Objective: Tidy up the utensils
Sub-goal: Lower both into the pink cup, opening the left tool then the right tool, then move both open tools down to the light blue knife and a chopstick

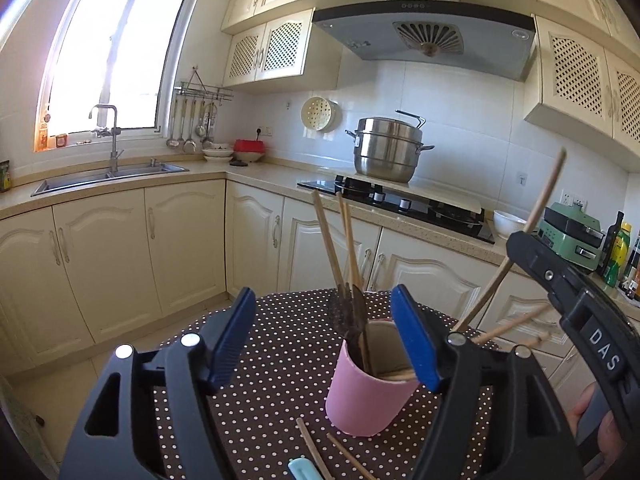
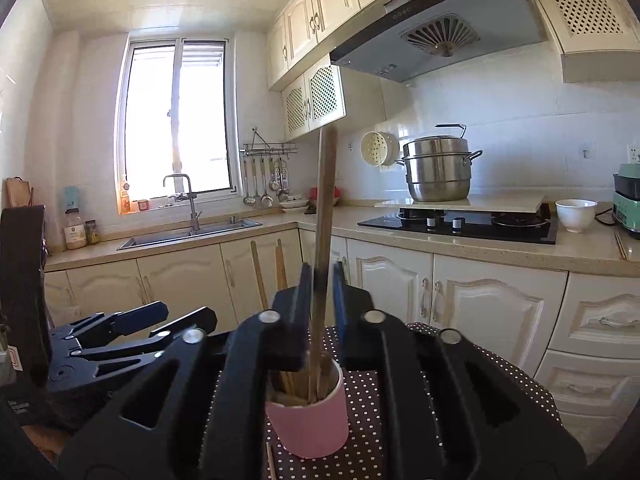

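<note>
between the blue pads of the right gripper point(image 2: 323, 292) stands a long wooden chopstick point(image 2: 325, 216), nearly upright, its lower end already down inside the pink cup point(image 2: 308, 424) directly below and just ahead of that gripper. the jaws are slightly parted with the stick in the gap; whether the pads press it i cannot tell, since the stick is blurred there. the left gripper point(image 1: 324, 344) is released, its pads wide apart and level with the cup's rim, the cup sitting between and just beyond them, untouched. other chopsticks and dark-handled cutlery point(image 1: 352, 312) lean in the cup.

risks, as i judge them: the tall stick may tip against the rim and lever the light cup over on the dotted tablecloth point(image 1: 280, 360), as nothing steadies it. drawing the right gripper back could drag the stick out again if a pad catches it. two loose chopsticks point(image 1: 320, 452) lie below the left gripper, near the cup's base, and could be swept off.
</note>
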Tool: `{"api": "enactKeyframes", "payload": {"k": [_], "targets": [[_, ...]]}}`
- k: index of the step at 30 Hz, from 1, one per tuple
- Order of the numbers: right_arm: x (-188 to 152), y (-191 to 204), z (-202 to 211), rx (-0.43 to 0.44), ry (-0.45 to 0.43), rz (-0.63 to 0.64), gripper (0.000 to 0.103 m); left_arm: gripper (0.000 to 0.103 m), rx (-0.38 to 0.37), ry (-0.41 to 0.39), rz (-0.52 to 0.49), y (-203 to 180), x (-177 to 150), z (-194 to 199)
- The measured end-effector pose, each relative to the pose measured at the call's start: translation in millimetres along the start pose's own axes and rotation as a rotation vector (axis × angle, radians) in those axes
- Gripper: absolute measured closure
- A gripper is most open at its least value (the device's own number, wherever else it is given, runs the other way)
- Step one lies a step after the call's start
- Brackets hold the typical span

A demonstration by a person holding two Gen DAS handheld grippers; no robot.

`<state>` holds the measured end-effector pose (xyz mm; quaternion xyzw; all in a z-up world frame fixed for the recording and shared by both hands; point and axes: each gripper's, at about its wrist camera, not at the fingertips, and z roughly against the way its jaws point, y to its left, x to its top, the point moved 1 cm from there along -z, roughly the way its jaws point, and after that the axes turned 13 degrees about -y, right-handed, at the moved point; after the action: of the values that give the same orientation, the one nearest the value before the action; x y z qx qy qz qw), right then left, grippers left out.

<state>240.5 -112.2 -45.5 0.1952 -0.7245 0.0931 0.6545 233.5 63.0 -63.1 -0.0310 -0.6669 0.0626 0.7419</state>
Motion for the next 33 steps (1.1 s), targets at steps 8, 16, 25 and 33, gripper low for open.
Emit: {"api": "enactKeyframes", "payload": {"k": [8, 16, 25, 33], "targets": [[10.9, 4.8, 12.9, -0.006, -0.020, 0.008, 0.056, 0.029, 0.041, -0.026, -0.058, -3.5, 11.3, 21.8], [23.3, 11.8, 34.4, -0.020, -0.037, 0.022, 0.053, 0.027, 0.063, -0.062, -0.083, -2.5, 18.8, 50.3], [19.0, 21.4, 59.3, -0.047, -0.009, 0.048, 0.052, 0.027, 0.076, -0.067, -0.093, 2.4, 16.3, 78.9], [2.9, 27.6, 70.4, -0.052, 0.053, 0.045, 0.051, 0.026, 0.075, -0.010, -0.101, 7.3, 0.5, 91.8]]}}
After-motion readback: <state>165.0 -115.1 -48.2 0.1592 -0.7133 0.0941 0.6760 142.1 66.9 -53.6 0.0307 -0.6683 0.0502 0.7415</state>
